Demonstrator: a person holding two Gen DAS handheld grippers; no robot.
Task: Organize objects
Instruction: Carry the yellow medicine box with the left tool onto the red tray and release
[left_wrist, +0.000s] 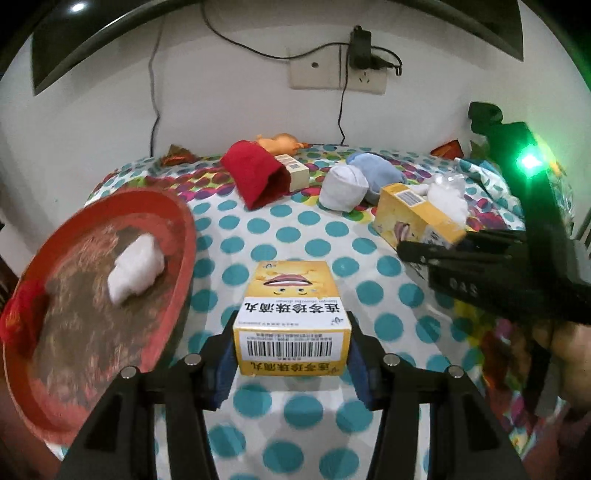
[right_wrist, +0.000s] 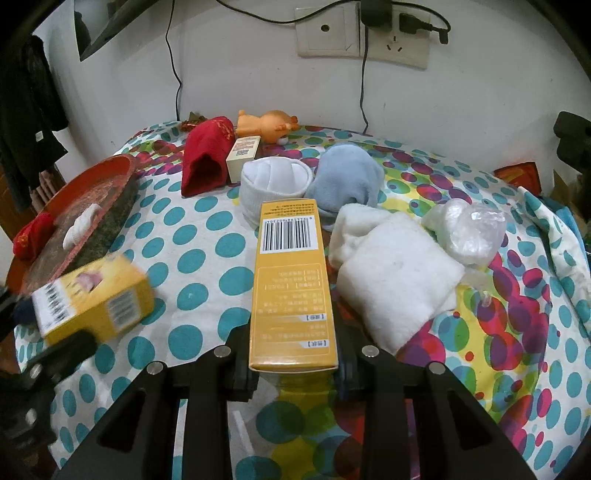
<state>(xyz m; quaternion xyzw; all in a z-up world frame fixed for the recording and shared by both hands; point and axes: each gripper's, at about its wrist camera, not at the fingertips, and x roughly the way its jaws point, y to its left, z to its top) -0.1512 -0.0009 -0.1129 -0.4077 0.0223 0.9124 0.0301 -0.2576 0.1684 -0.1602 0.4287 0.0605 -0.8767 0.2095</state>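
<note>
Each gripper clamps a yellow box: left gripper (left_wrist: 291, 363) nearer the red tray (left_wrist: 177, 236), right gripper (right_wrist: 293, 363) holding its long box (right_wrist: 291, 280) pointing forward.

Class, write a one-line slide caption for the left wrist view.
Left gripper clamps a yellow medicine box beside the red tray.

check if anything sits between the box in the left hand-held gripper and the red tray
Nothing visible does. The left hand-held gripper holds the yellow box just right of the red tray, with only bare dotted tablecloth between them.
</note>
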